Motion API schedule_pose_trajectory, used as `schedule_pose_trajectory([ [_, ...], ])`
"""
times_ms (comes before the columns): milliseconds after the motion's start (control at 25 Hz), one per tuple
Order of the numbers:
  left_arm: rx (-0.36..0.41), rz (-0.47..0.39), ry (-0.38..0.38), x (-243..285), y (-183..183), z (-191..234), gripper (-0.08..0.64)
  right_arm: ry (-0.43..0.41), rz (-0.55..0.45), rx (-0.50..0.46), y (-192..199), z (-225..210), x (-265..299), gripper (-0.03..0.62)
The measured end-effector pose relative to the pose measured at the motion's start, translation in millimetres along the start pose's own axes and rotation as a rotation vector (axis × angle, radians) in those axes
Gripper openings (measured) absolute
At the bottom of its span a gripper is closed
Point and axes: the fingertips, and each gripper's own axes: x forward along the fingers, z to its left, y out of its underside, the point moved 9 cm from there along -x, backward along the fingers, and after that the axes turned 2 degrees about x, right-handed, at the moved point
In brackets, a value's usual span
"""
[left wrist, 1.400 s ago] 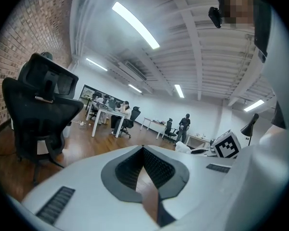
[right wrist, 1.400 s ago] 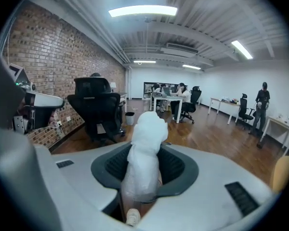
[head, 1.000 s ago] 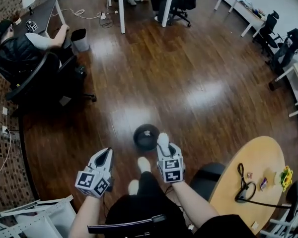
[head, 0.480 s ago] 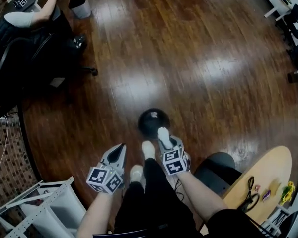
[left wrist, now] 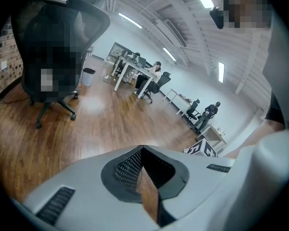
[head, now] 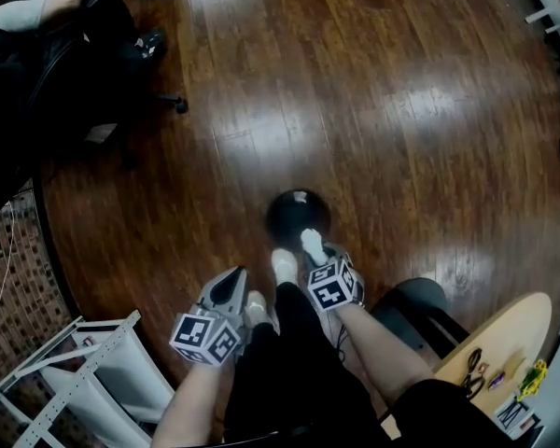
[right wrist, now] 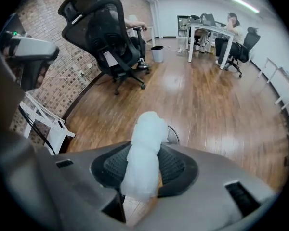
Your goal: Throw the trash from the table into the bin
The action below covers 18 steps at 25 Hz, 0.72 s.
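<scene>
Right tongs [head: 314, 250] clenched on a white crumpled paper wad [right wrist: 143, 153], pads pressing its sides and its top poking past the tips. Left tongs [head: 231, 283] squeezed shut with nothing between them, low beside the person's leg.

Progress: the wad sits over the near edge of the black round bin [head: 297, 213] on the dark wood floor [head: 373, 110] and is not let go yet, so the drop is what's left for this piece. The round light-wood table [head: 527, 320] at near right carries black scissors [head: 472, 362] and small coloured bits. More trips look likely.

Hard to read:
- The bin's inside is too dark to see any contents.
- The table is cut off by the frame edge.
- The items on it are too small to tell which are trash.
- In the right gripper view the wad hides the bin, leaving only a sliver of rim.
</scene>
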Motion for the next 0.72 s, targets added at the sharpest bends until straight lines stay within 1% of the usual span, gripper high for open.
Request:
schedule_pose_trajectory([
  [80,-0.003,0.004,-0.013,3,0,2,0.002,-0.01,0.01,-0.005,-3,-1,6,0.162],
  [120,-0.001,0.007,-0.022,4,0,3,0.002,-0.008,0.024,-0.001,-2,-3,11,0.178],
  [160,0.001,0.01,-0.03,4,0,4,0.002,-0.006,0.037,0.007,-2,-4,16,0.257],
  [200,-0.001,0.012,-0.034,4,0,5,0.002,-0.007,0.047,0.017,-4,-5,20,0.352],
  [320,-0.021,0.017,-0.028,5,2,7,0.002,-0.016,0.051,0.04,-7,-3,25,0.357],
  [520,-0.012,0.027,-0.005,9,3,8,0.002,-0.007,0.022,0.052,-5,-2,21,0.356],
  [720,-0.013,-0.008,0.013,0,-9,5,0.002,0.023,-0.021,0.078,-6,-1,3,0.341],
])
